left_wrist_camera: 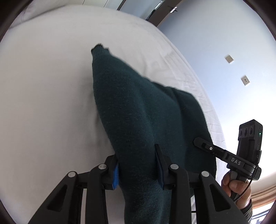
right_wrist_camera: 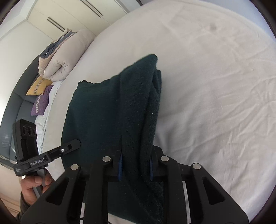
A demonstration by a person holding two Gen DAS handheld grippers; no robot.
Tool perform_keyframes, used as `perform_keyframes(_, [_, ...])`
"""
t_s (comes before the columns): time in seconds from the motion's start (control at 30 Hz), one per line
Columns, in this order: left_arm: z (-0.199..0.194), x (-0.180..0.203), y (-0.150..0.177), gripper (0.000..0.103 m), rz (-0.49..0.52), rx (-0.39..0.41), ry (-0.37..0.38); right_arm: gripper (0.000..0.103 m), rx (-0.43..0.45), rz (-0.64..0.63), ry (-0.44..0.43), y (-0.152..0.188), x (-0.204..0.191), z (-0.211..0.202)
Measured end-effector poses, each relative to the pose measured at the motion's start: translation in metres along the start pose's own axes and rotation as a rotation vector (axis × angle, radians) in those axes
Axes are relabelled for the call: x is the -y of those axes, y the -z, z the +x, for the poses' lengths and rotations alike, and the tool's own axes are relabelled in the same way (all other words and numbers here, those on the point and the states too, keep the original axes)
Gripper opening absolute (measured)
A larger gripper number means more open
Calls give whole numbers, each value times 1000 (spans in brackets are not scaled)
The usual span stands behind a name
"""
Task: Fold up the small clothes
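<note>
Left wrist view shows the left gripper [left_wrist_camera: 138, 165] clamped on the green sweater [left_wrist_camera: 138, 110], stretching lengthwise ahead, the right gripper [right_wrist_camera: 136, 165] gripping alongside.

This was a bedroom in a home. A wide bed [right_wrist_camera: 215, 77] under a creased white sheet filled most of both views. At its head ran a padded grey headboard [right_wrist_camera: 19, 106], and against it lay a rolled cream duvet [right_wrist_camera: 63, 56] with a yellow cushion [right_wrist_camera: 40, 86] and a purple cushion [right_wrist_camera: 41, 103] just beside it. Behind them stood cream fitted wardrobe doors [right_wrist_camera: 72, 15] with long dark handle slots. In the left wrist view a plain pale wall [left_wrist_camera: 224, 43] rose past the bed's edge, carrying two small square wall plates [left_wrist_camera: 229, 59], one above the other
</note>
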State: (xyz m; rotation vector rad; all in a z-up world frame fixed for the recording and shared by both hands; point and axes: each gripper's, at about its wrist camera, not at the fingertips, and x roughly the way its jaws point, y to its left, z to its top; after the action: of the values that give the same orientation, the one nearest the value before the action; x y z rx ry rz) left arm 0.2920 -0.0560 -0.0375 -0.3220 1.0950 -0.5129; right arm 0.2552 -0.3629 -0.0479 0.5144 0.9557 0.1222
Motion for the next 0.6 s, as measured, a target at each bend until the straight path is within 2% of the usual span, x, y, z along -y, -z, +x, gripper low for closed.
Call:
perform_keyframes(0.1, [-44, 2, 17, 35, 38, 39, -17, 18, 14, -72, -9, 22, -37, -27])
perform_keyframes(0.17, [-71, -2, 32, 35, 51, 53, -29, 18, 20, -132, -38, 40, -61, -42])
perform_keyframes(0.3, [-113, -20, 63, 35, 66, 68, -86, 18, 11, -170, -106, 80, -108, -56])
perform_keyframes(0.43, [-144, -52, 95, 35, 29, 69, -120, 18, -23, -190, -159, 131, -141, -54])
perform_keyframes(0.57, [-160, -87, 121, 35, -9, 55, -146, 18, -53, -146, -216, 172, -160, -42])
perform_keyframes(0.6, [-162, -92, 126, 35, -16, 53, -150, 18, -81, -186, -263, 181, -165, -39])
